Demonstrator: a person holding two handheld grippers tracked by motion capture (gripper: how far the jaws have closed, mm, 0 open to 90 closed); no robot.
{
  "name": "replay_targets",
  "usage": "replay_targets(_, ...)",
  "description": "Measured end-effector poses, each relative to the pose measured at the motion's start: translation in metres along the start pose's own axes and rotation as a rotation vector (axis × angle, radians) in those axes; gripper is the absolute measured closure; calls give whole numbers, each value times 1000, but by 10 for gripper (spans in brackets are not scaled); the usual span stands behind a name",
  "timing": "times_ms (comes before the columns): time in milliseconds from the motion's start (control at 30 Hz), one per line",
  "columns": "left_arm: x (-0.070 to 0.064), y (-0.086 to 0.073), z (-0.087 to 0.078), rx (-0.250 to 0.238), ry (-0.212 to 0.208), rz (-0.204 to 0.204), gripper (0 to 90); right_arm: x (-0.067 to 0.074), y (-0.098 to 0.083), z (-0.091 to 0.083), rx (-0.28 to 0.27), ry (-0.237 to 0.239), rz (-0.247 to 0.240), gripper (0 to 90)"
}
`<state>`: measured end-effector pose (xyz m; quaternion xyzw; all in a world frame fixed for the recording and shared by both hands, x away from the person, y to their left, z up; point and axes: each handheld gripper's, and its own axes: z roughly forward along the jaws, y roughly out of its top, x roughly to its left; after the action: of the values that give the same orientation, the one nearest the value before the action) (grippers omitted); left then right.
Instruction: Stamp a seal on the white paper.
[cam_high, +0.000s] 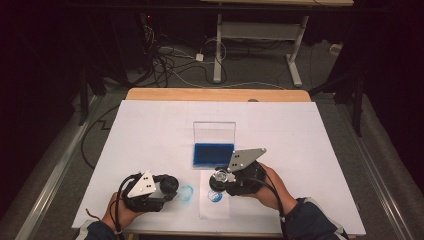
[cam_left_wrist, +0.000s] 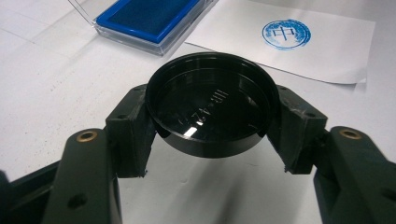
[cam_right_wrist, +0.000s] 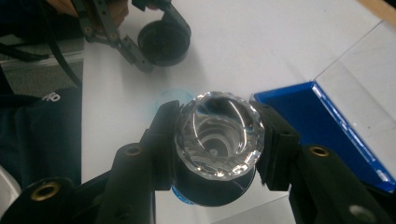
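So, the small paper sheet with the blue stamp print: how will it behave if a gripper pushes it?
The paper sheet looks thin and lies flat on the table, so it would probably slide or buckle, not resist. It seems very light and floppy.

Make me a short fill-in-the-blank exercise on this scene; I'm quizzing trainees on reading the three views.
1. The left gripper is shut on a round ____ cap.
2. The right gripper is shut on a stamp with a clear, faceted ____.
3. The ink pad is ____ in colour, its clear lid open.
4. The sheet of paper bears a round blue ____.

Missing words: black; handle; blue; stamp mark
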<state>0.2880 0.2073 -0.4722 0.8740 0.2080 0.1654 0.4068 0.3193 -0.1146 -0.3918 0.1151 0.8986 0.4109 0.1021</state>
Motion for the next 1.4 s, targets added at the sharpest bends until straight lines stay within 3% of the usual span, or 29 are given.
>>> replay_targets(167,0,0,0,0,-1,2,363,2,2,0,-3,5,-7,561)
replay_targets(833,0,-1,0,7,-5,4,363,-2,-16,45,137,51,6,561)
replay_targets(1400,0,-1,0,9,-10,5,363,-2,-24,56,181,74,17,561)
